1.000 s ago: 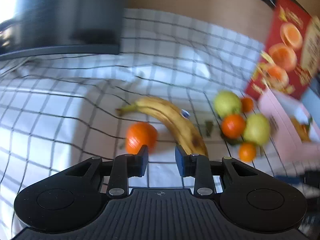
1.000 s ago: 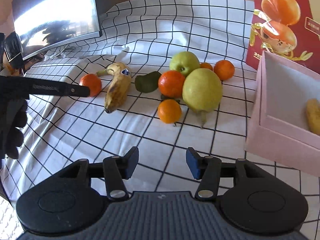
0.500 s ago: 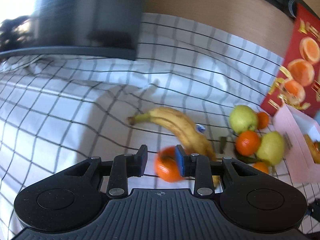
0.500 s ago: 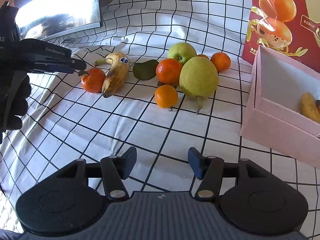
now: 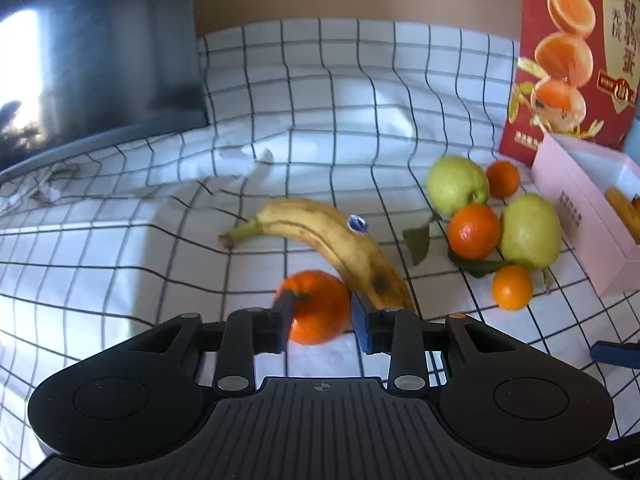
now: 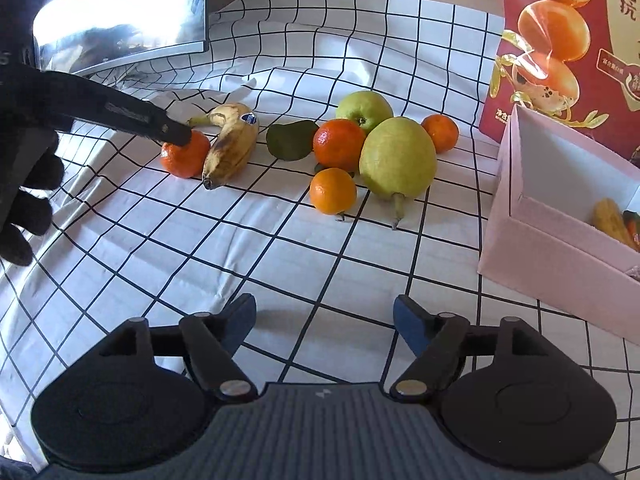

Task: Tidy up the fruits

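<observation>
Since the earlier frames, the left gripper [image 5: 320, 322] has advanced from short of the fruit to straddle the mandarin [image 5: 318, 306] lying against the banana's [image 5: 332, 242] lower end, and the right gripper [image 6: 324, 320] has spread from a narrow gap to a wide one without shifting place.

Left gripper: jaws are opening, with the mandarin between them. The left pad lies against the fruit's stem side; the right pad stands at its other flank, with contact there unclear. The mandarin rests on the checked cloth [image 5: 120, 280]. From the right wrist view, a gloved hand [image 6: 24, 200] carries this gripper, and its dark finger [image 6: 132, 118] reaches over the top of the same mandarin.

Right gripper: jaws are opening, wide apart, nothing between them, hovering over bare cloth.

Remaining fruit on the cloth: a green apple [image 6: 364, 110], a large pear [image 6: 398, 158], and three smaller mandarins, one [image 6: 339, 145] in front of the apple, one [image 6: 333, 191] beside the pear's stem end, one [image 6: 440, 133] behind the pear. A loose green leaf [image 6: 291, 140] lies between the banana and this cluster.

Pink box [image 6: 552, 240]: stands at the right edge, open-topped, with a second banana [image 6: 612, 222] inside. A red printed carton [image 6: 568, 40] stands behind it. A dark monitor [image 5: 100, 60] stands at the far left.
</observation>
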